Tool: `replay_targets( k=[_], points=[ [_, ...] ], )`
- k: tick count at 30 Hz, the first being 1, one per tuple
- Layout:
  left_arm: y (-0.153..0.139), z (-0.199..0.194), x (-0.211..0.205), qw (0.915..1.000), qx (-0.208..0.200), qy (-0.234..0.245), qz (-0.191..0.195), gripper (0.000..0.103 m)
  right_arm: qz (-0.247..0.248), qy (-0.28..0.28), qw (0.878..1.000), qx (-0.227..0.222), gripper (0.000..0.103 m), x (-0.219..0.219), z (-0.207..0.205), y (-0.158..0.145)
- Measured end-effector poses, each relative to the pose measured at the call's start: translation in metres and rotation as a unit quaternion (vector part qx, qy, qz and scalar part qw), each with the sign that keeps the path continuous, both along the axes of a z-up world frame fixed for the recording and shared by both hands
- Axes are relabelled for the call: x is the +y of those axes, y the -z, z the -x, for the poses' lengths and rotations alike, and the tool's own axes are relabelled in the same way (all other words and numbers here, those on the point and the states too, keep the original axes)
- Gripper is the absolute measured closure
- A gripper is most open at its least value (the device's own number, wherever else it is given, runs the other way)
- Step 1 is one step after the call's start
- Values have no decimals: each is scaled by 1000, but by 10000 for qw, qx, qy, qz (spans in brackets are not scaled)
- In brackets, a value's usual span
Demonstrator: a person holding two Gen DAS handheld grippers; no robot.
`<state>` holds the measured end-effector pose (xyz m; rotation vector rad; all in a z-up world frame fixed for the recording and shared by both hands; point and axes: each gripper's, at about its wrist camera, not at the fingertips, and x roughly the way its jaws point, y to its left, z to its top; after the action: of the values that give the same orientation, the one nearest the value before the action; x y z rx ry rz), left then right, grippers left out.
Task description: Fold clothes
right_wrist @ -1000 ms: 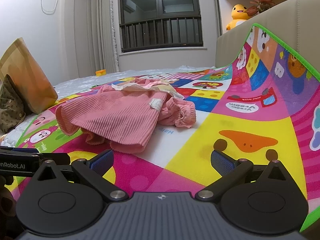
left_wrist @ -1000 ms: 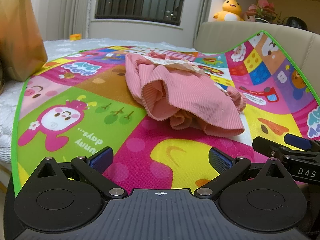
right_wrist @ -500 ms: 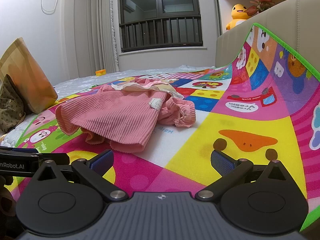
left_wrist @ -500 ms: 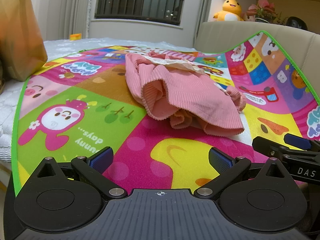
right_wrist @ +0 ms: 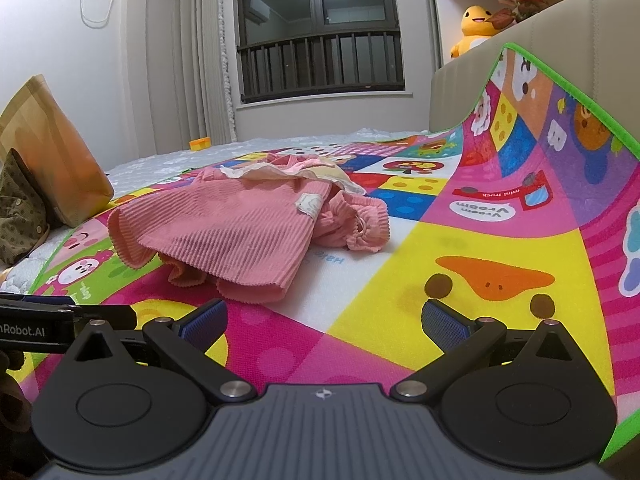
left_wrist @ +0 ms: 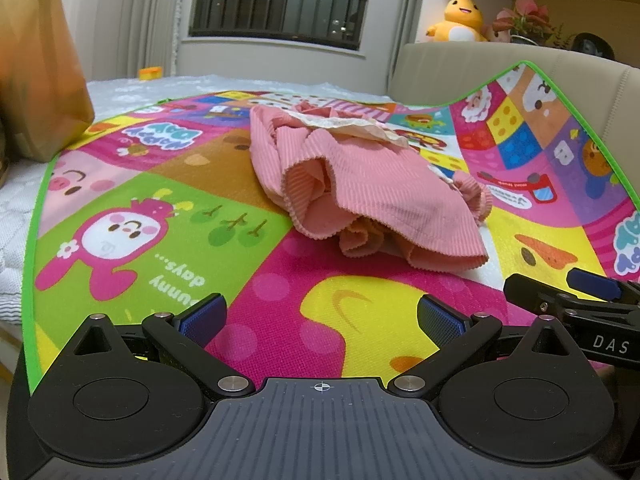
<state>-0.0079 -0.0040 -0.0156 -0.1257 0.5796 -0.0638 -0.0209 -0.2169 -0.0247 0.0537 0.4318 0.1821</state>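
Both jaws were spread wide, nothing held: left gripper (left_wrist: 320, 318) and right gripper (right_wrist: 324, 318) sat low over the mat (left_wrist: 120, 184). Pink garment (left_wrist: 360, 200) lay crumpled mid-mat, just ahead, untouched. Folding looked not yet started; spreading flat and every fold remained.

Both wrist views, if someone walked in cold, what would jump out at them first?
Probably the crumpled pink ribbed garment, lying unfolded in the middle of the bright cartoon play mat, whose right edge curls up against a beige headboard. Next, the left gripper and right gripper, both open and empty, short of the garment. A yellow plush duck sits on the ledge behind the headboard.
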Motion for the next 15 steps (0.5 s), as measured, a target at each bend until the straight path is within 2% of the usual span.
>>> replay_targets(
  k=[5,9,15],
  points=[
    [4,-6,3,9999,102,20,82,0,-38,-1,9999,122,0,-2,-5,4],
    [5,-14,15,9987,115,185,455,0,-202,24,9994,288,0,-9,-16,7],
    [-7,-40,51,9876,30,518,1483,0,-426,247,9978,440,0,-31,-50,0]
  ],
)
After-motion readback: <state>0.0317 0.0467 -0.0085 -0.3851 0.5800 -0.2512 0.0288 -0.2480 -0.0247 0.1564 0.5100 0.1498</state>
